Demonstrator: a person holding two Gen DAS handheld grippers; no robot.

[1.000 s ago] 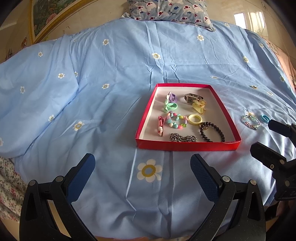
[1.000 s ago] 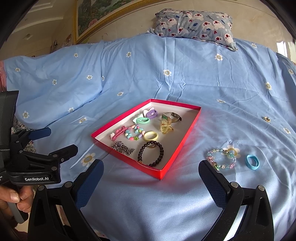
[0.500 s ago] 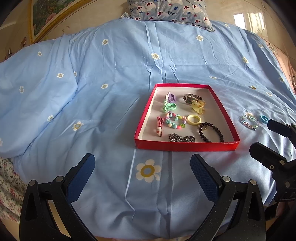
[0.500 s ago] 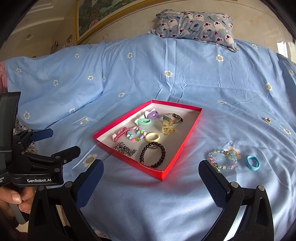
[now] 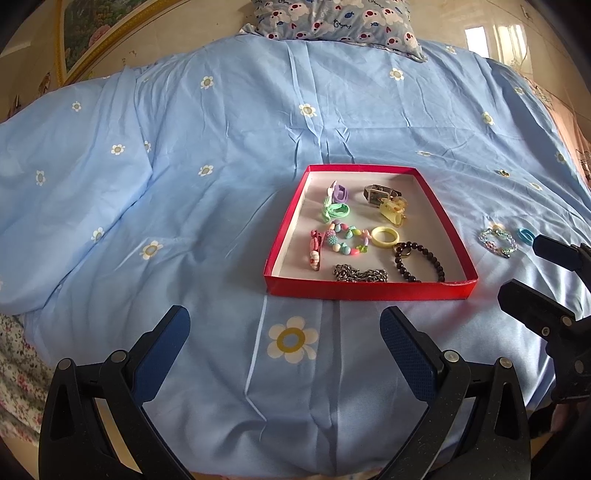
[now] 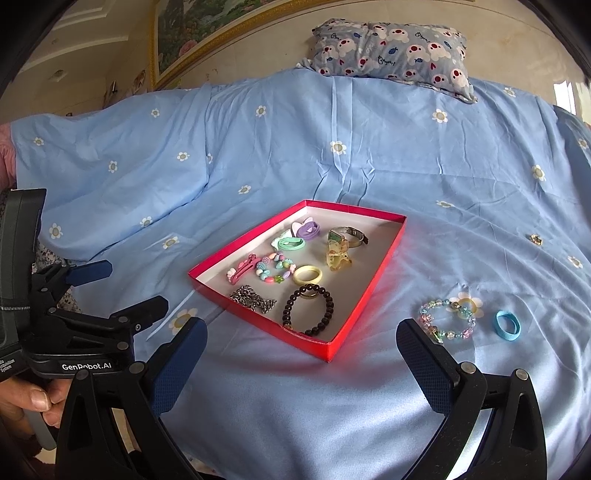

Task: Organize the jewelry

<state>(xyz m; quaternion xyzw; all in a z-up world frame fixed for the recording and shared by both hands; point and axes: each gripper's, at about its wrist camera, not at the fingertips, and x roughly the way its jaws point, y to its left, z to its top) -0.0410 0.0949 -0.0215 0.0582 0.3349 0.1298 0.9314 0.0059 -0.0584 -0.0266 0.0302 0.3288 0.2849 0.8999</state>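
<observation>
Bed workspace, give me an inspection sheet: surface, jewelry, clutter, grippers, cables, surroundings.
Surface: blue flowered bedsheet, wrinkled.
Job's things: red tray holds a dark bead bracelet, chain, yellow ring, watch, hair ties and clips. Pastel bead bracelet and blue hair tie lie on the sheet outside, on the tray's right.
Clutter: nothing seen.
Grippers: left gripper and right gripper both open, empty, short of the tray.
Cables: nothing seen.
Surroundings: pillow, framed picture on the wall.
</observation>
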